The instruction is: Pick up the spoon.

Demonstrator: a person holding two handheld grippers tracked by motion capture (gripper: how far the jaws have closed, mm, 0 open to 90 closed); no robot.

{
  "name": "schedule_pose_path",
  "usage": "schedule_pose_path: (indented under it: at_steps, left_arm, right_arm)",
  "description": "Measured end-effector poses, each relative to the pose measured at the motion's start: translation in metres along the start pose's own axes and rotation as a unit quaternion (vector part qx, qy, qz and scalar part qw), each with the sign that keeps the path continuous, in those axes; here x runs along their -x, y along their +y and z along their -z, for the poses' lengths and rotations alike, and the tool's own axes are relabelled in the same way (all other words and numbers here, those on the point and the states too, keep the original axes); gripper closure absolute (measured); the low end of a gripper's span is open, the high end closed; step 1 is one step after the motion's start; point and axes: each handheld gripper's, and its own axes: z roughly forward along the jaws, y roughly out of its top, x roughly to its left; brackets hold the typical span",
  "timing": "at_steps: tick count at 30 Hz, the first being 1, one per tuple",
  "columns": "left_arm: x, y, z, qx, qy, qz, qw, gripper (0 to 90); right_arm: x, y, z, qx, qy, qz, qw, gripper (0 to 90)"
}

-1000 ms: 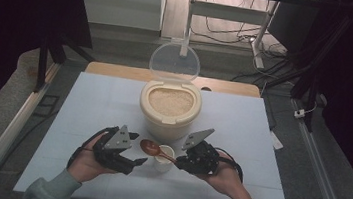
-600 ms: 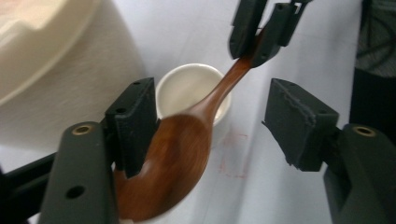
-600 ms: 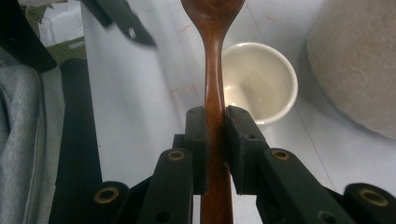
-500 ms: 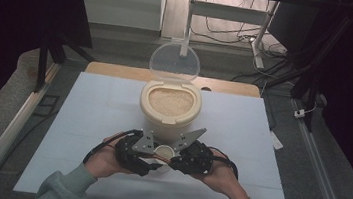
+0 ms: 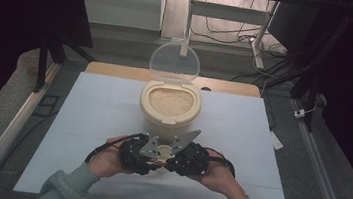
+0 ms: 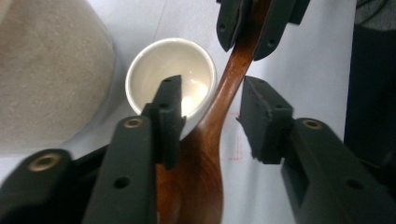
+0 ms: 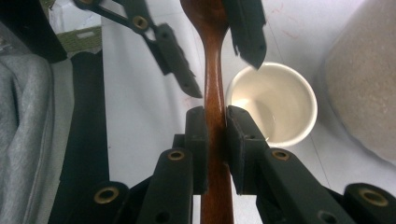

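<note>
Wooden spoon (image 7: 213, 79) is clamped by its handle between the pads of the right gripper (image 7: 215, 140), whose jaws press on both sides of the shaft with no gap visible in the right gripper view. From that grip the handle runs straight ahead, away from the camera, into the space between the jaws of the left gripper (image 6: 212, 121). Left gripper view shows the same spoon (image 6: 224, 100) passing between its two jaws: the near part of the spoon lies close against the inner face of one jaw, while the other jaw stands clear of the wood with white table showing in the gap. These jaws have just been closing around the spoon, but the pads do not yet press on it from both sides, so the left claw counts as released. Small white cup (image 6: 170, 77) stands on the table just beside the spoon, partly behind one left jaw; in the right gripper view the cup (image 7: 275, 105) sits just to one side of the handle and appears empty. High view places both grippers together at the near edge of the white table (image 5: 86, 119), the left gripper (image 5: 144, 153) and right gripper (image 5: 178, 157) facing each other, directly in front of a cream container (image 5: 169, 103) of rice with its clear lid (image 5: 174, 64) raised upright.
</note>
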Motion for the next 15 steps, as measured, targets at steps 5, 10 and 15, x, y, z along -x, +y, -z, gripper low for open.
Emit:
schedule_pose_path:
  at_steps: [5,10,15]
  left_arm:
    - [0.0027,-0.0008,-0.0011,-0.009,-0.005,-0.019,0.9998,67.4]
    - [0.0049,-0.0037,-0.0041,-0.016,-0.026,-0.031,0.9991,74.7]
    - [0.0067,-0.0044,-0.0060,-0.019,-0.027,-0.032,0.9989,79.8]
  right_arm:
    - [-0.0020,0.0025,0.0008,-0.003,0.000,0.012,0.9999,79.3]
    - [-0.0033,0.0042,-0.0001,0.004,0.008,0.025,0.9997,78.9]
    - [-0.0029,0.0060,-0.0004,0.010,-0.002,0.025,0.9996,77.5]
